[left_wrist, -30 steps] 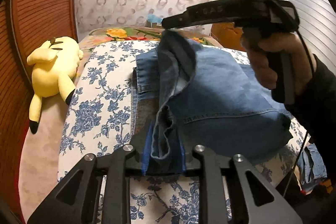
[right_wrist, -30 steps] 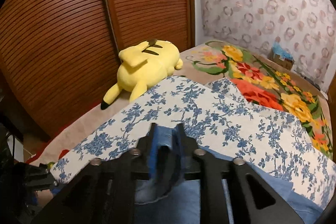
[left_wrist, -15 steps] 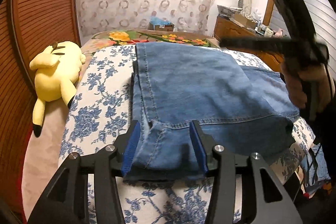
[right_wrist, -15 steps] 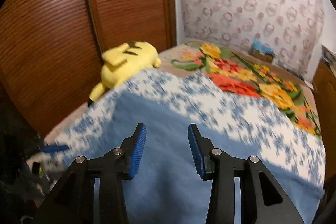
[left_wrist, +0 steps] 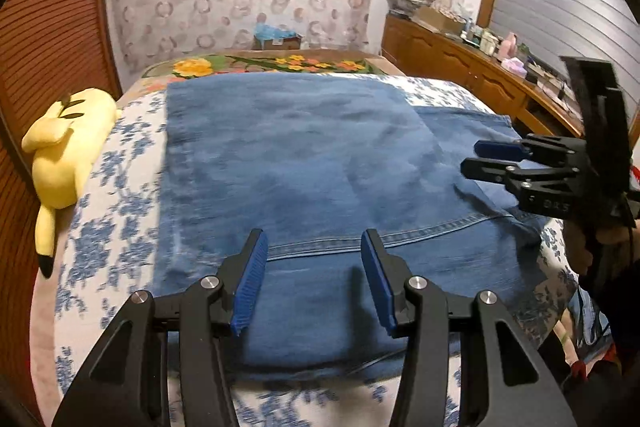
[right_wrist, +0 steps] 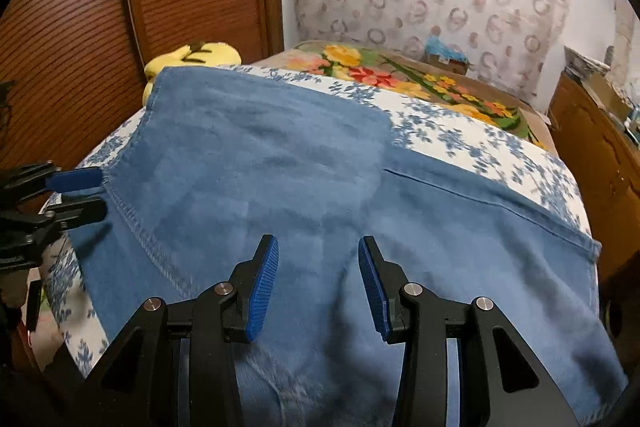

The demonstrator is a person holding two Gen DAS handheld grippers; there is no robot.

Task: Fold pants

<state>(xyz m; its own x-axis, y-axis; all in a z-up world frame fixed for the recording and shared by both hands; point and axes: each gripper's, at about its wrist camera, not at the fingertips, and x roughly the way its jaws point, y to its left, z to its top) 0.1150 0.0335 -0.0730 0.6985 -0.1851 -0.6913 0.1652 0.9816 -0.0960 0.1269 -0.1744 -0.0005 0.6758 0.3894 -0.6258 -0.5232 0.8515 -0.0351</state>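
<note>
The blue jeans (left_wrist: 300,155) lie folded flat on the blue-flowered bedcover (left_wrist: 116,211), with a stitched hem running across near my left gripper. My left gripper (left_wrist: 313,247) hovers open just above that near edge, with nothing between its blue pads. In the right wrist view the jeans (right_wrist: 280,167) fill the middle. My right gripper (right_wrist: 314,247) stands above the denim, its jaws opening, and grips nothing. It also shows as the right gripper (left_wrist: 470,158) at the jeans' right side, held by a hand. At the far left edge of the right wrist view is the left gripper (right_wrist: 102,195).
A yellow plush toy (left_wrist: 60,147) lies at the bed's left edge beside the slatted wooden door (right_wrist: 80,27). A flowered blanket (left_wrist: 260,63) covers the far end of the bed. A wooden dresser (left_wrist: 460,67) with clutter runs along the right wall.
Both grippers let go of the denim and opened. The lifted pant leg now lies flat across the jeans. The right gripper swung down to the jeans' right side, and the left drew back.
</note>
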